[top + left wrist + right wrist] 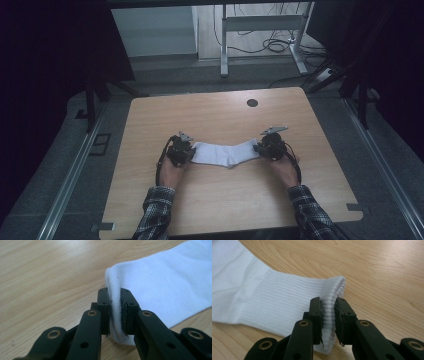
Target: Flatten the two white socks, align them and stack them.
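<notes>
White cotton sock point(226, 153) lies w/ long axis left-right btwn grippers: left gripper point(115, 312) pinches toe end, right gripper point(328, 321) clamps ribbed cuff (both equally near, sock resting on light wooden table point(210, 115)).

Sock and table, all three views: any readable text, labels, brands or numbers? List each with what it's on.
None readable.
White sock: no print or brand, plain knit in the left gripper view, ribbed cuff in the right gripper view.
Wooden table: no label, just a dark round hole.
Left gripper and right gripper: black jaws with brass rivets, no markings.
</notes>
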Motion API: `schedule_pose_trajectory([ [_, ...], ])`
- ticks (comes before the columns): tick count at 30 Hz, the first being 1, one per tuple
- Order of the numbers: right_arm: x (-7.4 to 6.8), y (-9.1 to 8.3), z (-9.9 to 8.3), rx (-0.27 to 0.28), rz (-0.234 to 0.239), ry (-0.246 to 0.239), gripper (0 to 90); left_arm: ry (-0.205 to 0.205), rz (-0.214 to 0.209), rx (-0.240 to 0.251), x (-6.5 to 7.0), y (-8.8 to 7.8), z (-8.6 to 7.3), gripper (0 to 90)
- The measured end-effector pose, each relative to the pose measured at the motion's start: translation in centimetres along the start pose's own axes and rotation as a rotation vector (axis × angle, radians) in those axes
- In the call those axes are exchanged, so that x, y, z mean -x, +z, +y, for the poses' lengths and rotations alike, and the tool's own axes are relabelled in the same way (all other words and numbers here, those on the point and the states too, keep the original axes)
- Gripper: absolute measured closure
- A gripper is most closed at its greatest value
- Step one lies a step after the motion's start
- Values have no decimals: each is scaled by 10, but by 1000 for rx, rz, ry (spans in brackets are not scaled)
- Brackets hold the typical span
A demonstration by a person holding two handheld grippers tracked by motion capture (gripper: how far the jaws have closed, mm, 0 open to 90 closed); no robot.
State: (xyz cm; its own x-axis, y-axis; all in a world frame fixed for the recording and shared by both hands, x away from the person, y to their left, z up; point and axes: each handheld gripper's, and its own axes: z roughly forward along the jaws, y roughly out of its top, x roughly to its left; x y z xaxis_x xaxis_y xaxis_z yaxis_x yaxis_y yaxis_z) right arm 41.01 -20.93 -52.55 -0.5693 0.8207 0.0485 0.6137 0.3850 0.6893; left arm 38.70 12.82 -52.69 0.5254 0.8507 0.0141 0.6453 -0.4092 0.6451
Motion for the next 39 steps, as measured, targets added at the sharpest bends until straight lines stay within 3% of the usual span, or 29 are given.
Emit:
schedule_pose_trajectory([
  [6,0,0,0,-4,-4,-4,717,-6,11,2,-1,2,-2,743],
  [13,1,-2,1,4,-8,0,660,-37,28,40,-5,-3,-1,586],
  [16,0,-6,3,10,-4,-3,635,-54,9,60,-6,-8,0,573],
  [30,-9,-20,9,45,23,-28,491,-62,-35,107,-4,-24,-1,484],
  [34,-10,-24,10,47,36,-33,439,-84,-60,123,-6,-30,-3,442],
  [39,-11,-30,10,51,44,-43,393,-69,-87,125,-5,-36,-5,390],
])
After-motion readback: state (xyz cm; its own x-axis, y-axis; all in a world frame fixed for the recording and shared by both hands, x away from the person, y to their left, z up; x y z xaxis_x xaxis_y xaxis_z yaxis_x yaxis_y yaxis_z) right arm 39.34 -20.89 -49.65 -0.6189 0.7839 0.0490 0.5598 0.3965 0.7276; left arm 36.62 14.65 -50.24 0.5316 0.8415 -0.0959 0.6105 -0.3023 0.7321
